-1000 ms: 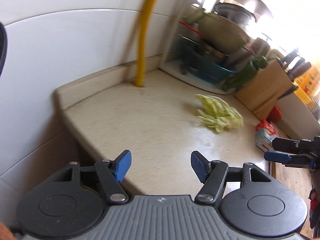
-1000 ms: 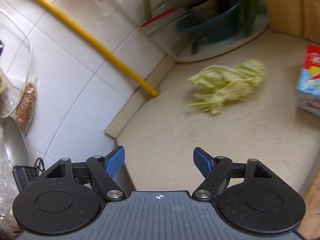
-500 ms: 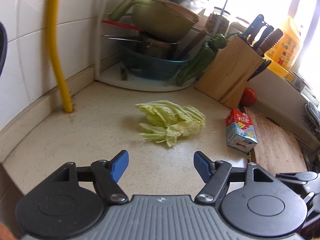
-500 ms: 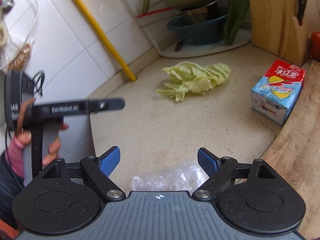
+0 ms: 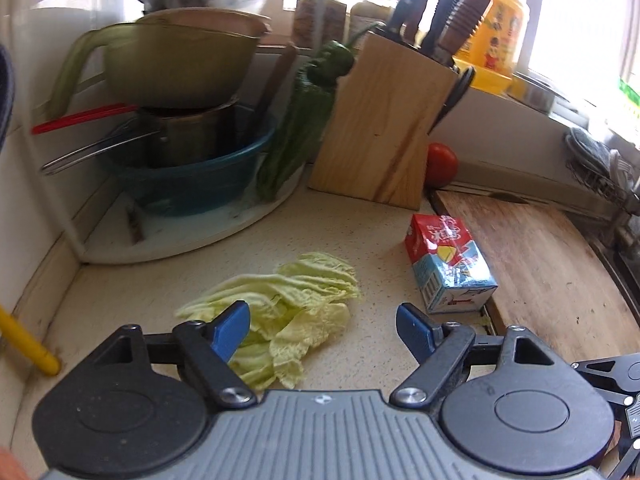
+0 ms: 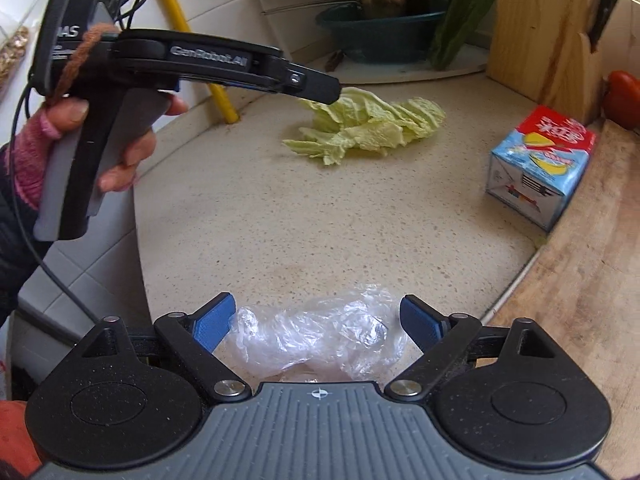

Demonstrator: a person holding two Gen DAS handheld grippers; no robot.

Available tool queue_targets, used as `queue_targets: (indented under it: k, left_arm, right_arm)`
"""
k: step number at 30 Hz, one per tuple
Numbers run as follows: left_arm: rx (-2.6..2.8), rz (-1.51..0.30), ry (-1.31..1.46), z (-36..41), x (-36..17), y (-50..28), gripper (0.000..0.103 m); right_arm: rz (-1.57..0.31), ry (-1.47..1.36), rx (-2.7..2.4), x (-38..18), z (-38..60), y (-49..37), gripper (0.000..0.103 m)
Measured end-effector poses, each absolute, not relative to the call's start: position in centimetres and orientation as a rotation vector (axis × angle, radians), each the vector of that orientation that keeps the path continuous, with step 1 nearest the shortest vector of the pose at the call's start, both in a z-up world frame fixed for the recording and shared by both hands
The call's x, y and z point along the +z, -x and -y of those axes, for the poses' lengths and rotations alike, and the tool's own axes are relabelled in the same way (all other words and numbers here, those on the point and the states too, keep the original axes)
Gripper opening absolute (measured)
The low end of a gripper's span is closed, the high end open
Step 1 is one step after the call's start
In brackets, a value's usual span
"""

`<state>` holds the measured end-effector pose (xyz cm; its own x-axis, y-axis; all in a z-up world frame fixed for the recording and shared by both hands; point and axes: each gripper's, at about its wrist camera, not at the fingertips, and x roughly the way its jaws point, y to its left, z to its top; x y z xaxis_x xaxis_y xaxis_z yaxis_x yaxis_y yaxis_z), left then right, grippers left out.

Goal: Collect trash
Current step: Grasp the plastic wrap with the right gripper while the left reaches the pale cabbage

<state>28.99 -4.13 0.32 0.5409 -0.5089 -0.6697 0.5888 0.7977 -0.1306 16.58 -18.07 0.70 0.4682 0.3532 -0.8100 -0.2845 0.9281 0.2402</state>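
Limp cabbage leaves lie on the speckled counter, just ahead of my open left gripper, whose left fingertip overlaps them; they also show in the right wrist view. A red and blue drink carton stands right of the leaves, by the cutting board; it also shows in the right wrist view. A crumpled clear plastic bag lies between the fingers of my open right gripper. The left gripper shows from the side in the right wrist view, above the leaves.
A wooden knife block, a tomato and a corner rack with a blue basin and pots stand at the back. A wooden cutting board lies to the right. A yellow pipe runs down the tiled wall.
Both grippers have swung right and moved in. The left gripper has closed on the cabbage leaves. The plastic bag has come between the right gripper's fingers.
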Motion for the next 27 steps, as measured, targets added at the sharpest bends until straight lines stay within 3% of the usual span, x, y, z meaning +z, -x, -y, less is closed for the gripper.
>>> queue_targets:
  k: [9, 17, 19, 21, 27]
  left_arm:
    - [-0.659, -0.651, -0.176, 2.1, 1.5, -32.1, 0.080]
    - [-0.744, -0.790, -0.265, 4.0, -2.8, -34.8, 0.081]
    - [-0.689, -0.877, -0.223, 4.1, -4.5, -36.3, 0.074]
    - [-0.702, -0.883, -0.222, 3.8, -4.1, -35.0, 0.067]
    - [-1.004, -0.846, -0.303, 2.9, -1.1, -26.9, 0.070]
  right_arm:
    - [-1.039, -0.125, 0.321, 0.3, 18.1, -16.6, 0.093]
    - [-1.065, -0.177, 0.303, -0.4, 18.2, -17.1, 0.092]
    - [-1.072, -0.190, 0.300, -0.5, 18.3, -17.3, 0.092]
    - [-1.077, -0.192, 0.300, -0.4, 18.4, -17.3, 0.092]
    - [-1.080, -0.248, 0.294, -0.7, 19.5, -17.9, 0.093]
